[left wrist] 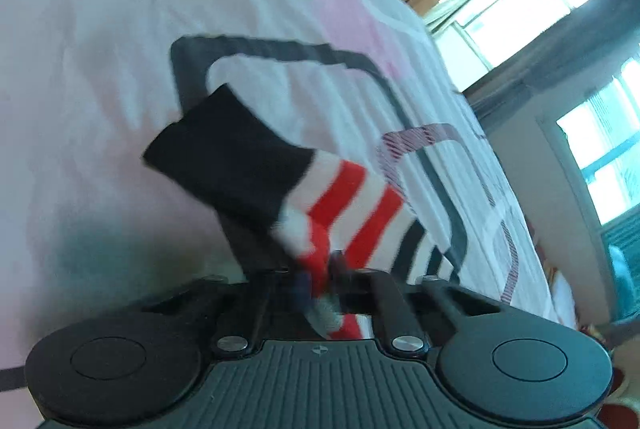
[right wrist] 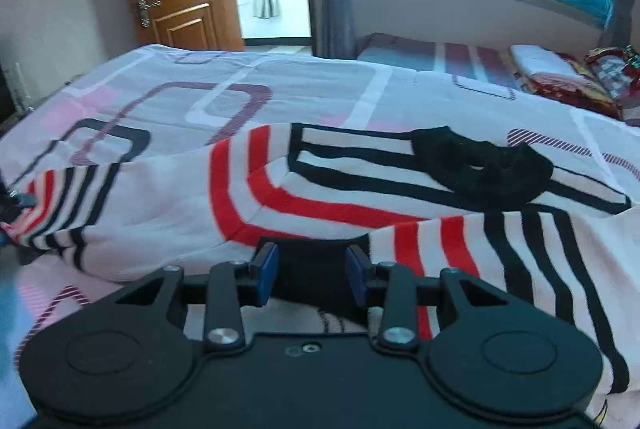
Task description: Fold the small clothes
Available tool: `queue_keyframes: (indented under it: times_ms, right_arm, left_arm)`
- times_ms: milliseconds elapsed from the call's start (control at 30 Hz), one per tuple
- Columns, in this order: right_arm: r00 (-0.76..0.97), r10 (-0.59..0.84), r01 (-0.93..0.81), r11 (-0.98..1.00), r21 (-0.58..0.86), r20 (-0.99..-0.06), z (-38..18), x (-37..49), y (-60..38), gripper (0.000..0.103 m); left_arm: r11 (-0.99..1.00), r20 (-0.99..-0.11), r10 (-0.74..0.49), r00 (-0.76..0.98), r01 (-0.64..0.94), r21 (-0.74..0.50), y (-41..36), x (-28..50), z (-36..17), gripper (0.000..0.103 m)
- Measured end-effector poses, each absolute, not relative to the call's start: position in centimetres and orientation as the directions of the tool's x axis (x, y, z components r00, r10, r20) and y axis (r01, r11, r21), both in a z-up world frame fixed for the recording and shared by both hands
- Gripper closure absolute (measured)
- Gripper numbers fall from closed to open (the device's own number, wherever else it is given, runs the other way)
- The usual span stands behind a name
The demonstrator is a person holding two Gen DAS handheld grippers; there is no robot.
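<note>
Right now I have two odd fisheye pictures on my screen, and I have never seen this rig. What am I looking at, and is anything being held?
There is no robot arm here. A person holds a two-finger tool in each hand, and a camera on each tool looks forward along its fingers. The black shapes at the bottom of each picture are the tool itself. One picture is from the left tool, the other from the right tool. On the bed cover lies a white sweater with red and black stripes. The left tool is shut on its striped sleeve, and the black cuff sticks out ahead of it. A black edge of the sweater sits between the right tool's blue pads. Whether they squeeze it, I cannot tell.
</note>
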State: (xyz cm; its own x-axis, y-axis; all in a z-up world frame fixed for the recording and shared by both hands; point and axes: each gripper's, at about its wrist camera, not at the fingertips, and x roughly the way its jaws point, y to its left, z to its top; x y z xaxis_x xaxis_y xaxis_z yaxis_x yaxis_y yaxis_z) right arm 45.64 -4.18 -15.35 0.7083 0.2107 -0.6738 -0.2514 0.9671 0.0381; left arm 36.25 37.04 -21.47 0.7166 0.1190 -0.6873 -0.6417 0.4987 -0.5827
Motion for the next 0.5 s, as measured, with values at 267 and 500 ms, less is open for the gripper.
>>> queue_keyframes:
  times_ms: [267,500]
  right_arm:
    - [0.698,0.142,-0.224,0.974,-0.025,-0.702,-17.8,46.7,-3.9,0.065]
    - [0.683,0.223,-0.179,0.974,0.137,-0.696,-16.1,46.7,-6.6,0.065]
  left_arm:
    - [0.684,-0.546,0.101,0.832,-0.457,-0.568,33.2,37.9,-16.4,0.096]
    - [0.808,-0.445,-0.177,0.878,-0.128,-0.575,22.6,43.2,-12.3,0.097]
